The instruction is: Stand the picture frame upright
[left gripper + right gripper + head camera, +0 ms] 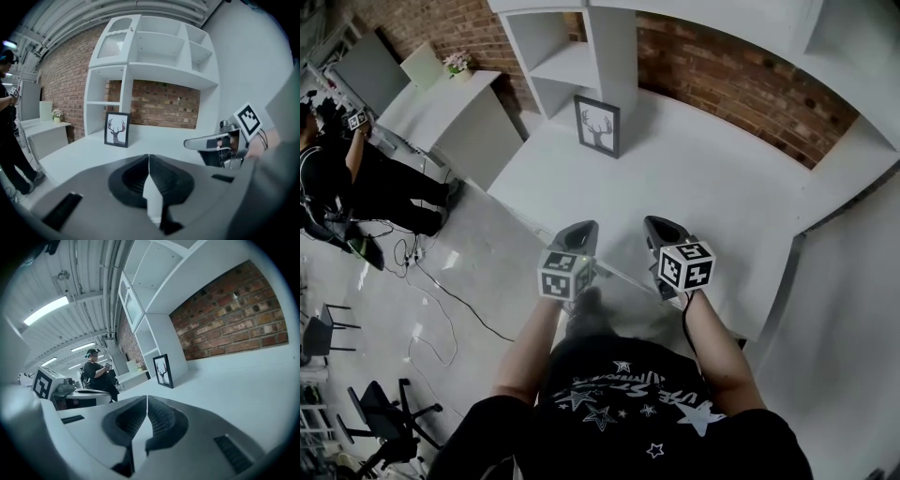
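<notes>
Head view: the picture frame already stands upright at 12 o'clock on the table, well apart from my left gripper and right gripper, both closed and empty, so I should keep clear of it.

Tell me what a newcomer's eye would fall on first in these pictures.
The black-framed deer picture stands upright at the back of the white table, in front of the white shelf unit, with a red brick wall behind. Near the table's front edge, the grey left tool and right tool hover side by side, both shut and empty.
</notes>
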Demonstrator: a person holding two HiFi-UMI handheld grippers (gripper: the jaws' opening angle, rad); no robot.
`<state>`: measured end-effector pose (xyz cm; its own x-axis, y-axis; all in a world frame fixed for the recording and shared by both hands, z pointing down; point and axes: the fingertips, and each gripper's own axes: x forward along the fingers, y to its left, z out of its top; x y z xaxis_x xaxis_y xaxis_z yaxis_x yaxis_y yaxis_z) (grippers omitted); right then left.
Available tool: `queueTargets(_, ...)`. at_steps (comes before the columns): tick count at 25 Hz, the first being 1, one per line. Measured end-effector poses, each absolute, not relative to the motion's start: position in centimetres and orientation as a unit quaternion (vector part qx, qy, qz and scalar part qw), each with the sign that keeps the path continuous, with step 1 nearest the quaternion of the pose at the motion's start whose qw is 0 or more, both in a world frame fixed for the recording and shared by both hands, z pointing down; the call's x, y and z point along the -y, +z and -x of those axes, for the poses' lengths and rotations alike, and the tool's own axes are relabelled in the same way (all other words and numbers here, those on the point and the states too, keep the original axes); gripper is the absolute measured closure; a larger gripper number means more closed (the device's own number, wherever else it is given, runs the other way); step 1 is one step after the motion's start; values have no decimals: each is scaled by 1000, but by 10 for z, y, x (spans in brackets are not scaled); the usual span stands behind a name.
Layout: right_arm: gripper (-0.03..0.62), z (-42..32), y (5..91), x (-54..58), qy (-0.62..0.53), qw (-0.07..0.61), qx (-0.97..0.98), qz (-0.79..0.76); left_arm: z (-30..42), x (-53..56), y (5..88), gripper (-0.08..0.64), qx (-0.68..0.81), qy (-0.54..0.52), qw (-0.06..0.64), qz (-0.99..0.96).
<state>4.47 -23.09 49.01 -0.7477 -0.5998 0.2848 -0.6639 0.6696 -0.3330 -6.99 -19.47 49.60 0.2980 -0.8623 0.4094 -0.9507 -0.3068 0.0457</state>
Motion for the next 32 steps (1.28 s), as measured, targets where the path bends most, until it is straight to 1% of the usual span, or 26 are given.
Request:
queueTargets(3,572,-48,499,214,219,91,914,-329,66,172,494,540,572,171,129,-792)
queueTargets(7,572,-56,510,204,233,104,912,-321,73,149,488,540,598,151,153,-772)
queueTargets(12,575,-53,517,198,231,119,913,-314,81,134,491,540,613,143,165,-759)
queueTargets(21,577,-54,519,193,233,112,907,-333,92,95,504,540,631,126,189,-742)
queueTargets(26,577,-43,505,174,220,105,913,-326,103,64,498,540,643,118,184,-734)
queueTargets(32,577,-33,501,135,215,113,920,-309,110,26,491,540,657,103,181,-724)
